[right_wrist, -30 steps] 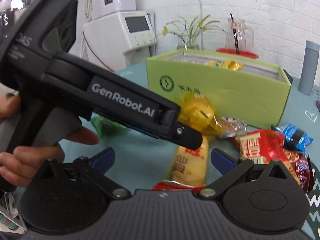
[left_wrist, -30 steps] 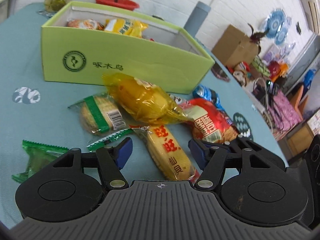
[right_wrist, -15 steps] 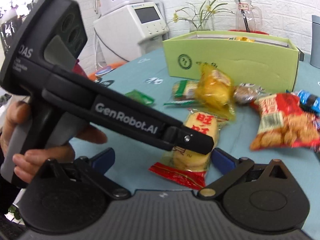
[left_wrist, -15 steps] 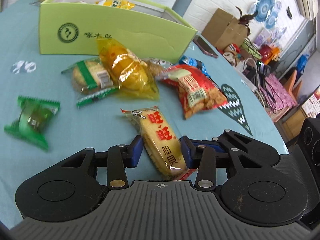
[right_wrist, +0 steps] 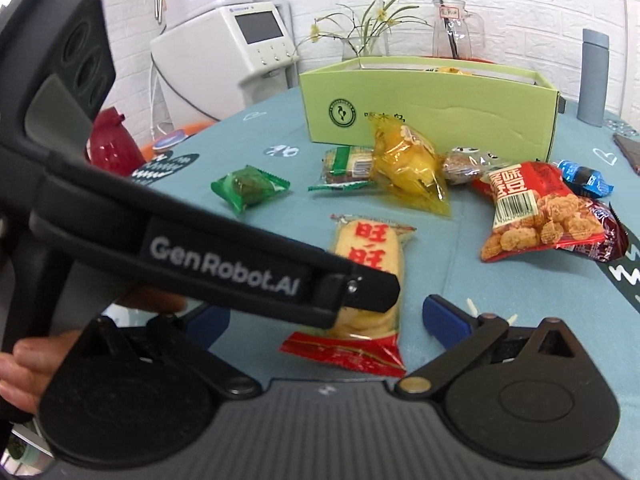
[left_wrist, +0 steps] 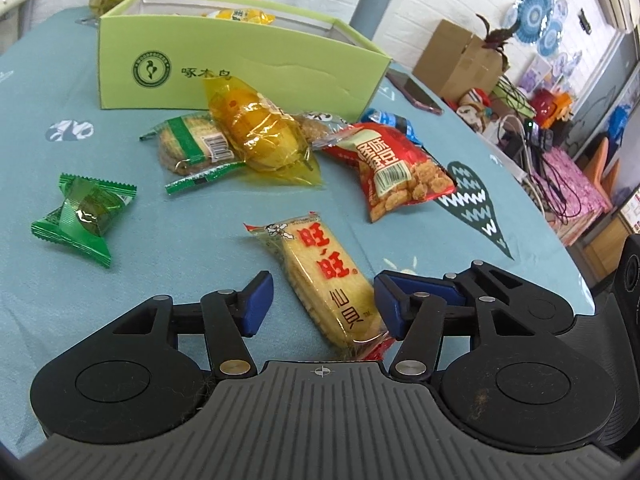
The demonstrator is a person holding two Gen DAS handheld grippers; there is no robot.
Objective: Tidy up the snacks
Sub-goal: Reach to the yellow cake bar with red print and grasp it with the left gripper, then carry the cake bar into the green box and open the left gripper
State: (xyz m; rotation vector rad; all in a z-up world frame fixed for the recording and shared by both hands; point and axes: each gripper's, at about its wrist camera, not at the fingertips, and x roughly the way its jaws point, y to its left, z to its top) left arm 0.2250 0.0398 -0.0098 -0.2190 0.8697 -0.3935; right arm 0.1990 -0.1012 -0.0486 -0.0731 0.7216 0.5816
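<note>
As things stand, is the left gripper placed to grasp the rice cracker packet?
Probably yes: the left gripper is open, its fingers either side of the rice cracker packet, nothing between. Its jaws have just been opening.

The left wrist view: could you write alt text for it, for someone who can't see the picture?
The left gripper sits open around a rice cracker pack lying on a teal tablecloth; its jaws have just been opening. Beyond lie a green candy, a yellow bag, a red peanut bag and an open green box with snacks inside.
</note>
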